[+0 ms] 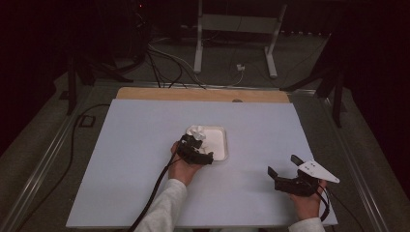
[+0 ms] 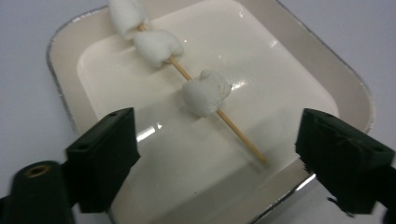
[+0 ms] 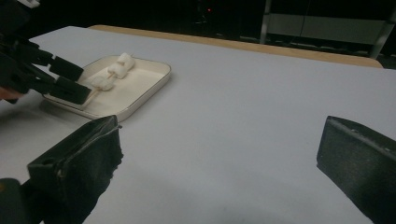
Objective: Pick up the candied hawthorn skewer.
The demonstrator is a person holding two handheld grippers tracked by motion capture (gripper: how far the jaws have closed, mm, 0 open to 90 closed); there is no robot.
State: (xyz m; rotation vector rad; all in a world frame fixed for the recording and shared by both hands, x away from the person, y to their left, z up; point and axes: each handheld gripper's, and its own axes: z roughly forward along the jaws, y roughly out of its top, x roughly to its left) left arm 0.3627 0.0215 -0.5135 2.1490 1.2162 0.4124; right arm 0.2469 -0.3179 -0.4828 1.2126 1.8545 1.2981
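Observation:
A white square tray (image 1: 218,143) (image 2: 327,79) (image 3: 154,81) lies mid-table. In it rests a wooden skewer (image 2: 233,128) carrying three white marshmallows (image 2: 206,94) (image 3: 116,69). My left gripper (image 1: 196,149) (image 2: 219,154) hovers over the tray's near left edge, open, its jaws on either side of the skewer's bare end without touching it. The left gripper's fingers (image 3: 70,88) also show at the tray in the right gripper view. My right gripper (image 1: 283,166) (image 3: 219,154) stands open near the table's front right, above bare table with nothing between its jaws.
A pale blue-grey sheet (image 1: 145,145) covers the table, with a wooden strip (image 1: 203,94) along the far edge. Beyond it are a white stand's legs (image 1: 198,48) and cables on the floor (image 1: 164,63). A black cable (image 1: 152,193) trails from the left gripper.

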